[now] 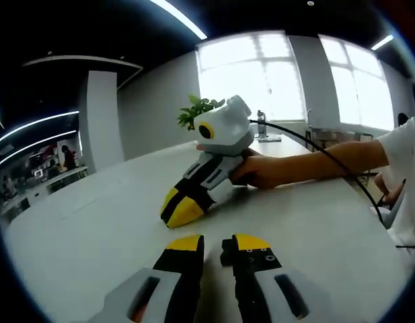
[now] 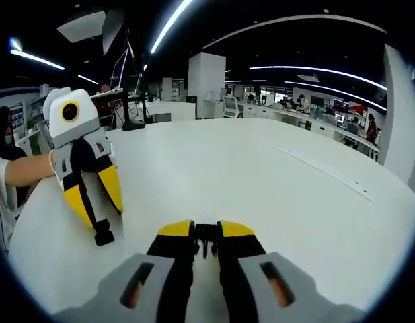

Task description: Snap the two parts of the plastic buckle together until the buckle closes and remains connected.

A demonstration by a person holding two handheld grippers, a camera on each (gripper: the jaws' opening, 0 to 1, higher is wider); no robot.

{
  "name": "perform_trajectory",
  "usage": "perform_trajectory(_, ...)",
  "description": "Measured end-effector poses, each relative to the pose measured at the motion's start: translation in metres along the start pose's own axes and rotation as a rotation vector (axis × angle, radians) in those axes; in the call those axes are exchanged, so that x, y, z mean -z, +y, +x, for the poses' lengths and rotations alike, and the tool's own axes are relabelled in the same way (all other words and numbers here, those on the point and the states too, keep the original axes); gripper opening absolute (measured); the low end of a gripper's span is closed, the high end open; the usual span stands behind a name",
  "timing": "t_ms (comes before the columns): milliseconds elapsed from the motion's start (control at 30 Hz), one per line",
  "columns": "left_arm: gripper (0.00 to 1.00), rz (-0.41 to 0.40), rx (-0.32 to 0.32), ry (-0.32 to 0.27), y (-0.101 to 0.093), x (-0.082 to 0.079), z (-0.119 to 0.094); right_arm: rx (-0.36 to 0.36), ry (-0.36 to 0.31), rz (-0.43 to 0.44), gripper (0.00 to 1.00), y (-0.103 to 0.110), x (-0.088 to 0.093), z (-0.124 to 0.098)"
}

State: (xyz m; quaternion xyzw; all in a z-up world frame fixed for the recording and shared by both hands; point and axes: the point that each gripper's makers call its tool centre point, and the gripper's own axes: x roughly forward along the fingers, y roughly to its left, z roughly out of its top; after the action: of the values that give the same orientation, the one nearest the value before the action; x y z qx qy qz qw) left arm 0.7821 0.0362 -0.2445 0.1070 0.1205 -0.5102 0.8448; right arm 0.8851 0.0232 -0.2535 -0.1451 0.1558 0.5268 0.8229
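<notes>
Between the yellow tips of my right gripper (image 2: 206, 232), a small black buckle part (image 2: 206, 242) is pinched. In the right gripper view my left gripper (image 2: 99, 225) stands off to the left, tips down on the white table (image 2: 261, 182), with the other black buckle part (image 2: 103, 237) at its tips. In the left gripper view my left gripper (image 1: 214, 245) has that black part (image 1: 227, 254) against its right jaw. Further ahead, the right gripper (image 1: 175, 214) rests on the table, held by a hand (image 1: 261, 171). The two parts are well apart.
The white table (image 1: 93, 229) is wide and bare around both grippers. A cable (image 1: 328, 155) runs from the right gripper over the person's arm. A green plant (image 1: 197, 108) and windows lie beyond. Office desks and people are far off.
</notes>
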Motion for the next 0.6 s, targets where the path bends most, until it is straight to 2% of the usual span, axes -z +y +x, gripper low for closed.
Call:
perform_trajectory(167, 0.16, 0.001, 0.000, -0.001, 0.000, 0.000, 0.000, -0.024, -0.020, 0.015, 0.13, 0.010, -0.004, -0.008)
perform_trajectory(367, 0.16, 0.005, -0.001, 0.006, -0.001, 0.001, 0.000, -0.050, -0.011, -0.035, 0.13, 0.029, -0.008, -0.025)
perform_trajectory(600, 0.16, 0.015, -0.003, 0.021, -0.002, 0.003, 0.001, -0.091, 0.001, -0.065, 0.13, 0.050, 0.006, -0.051)
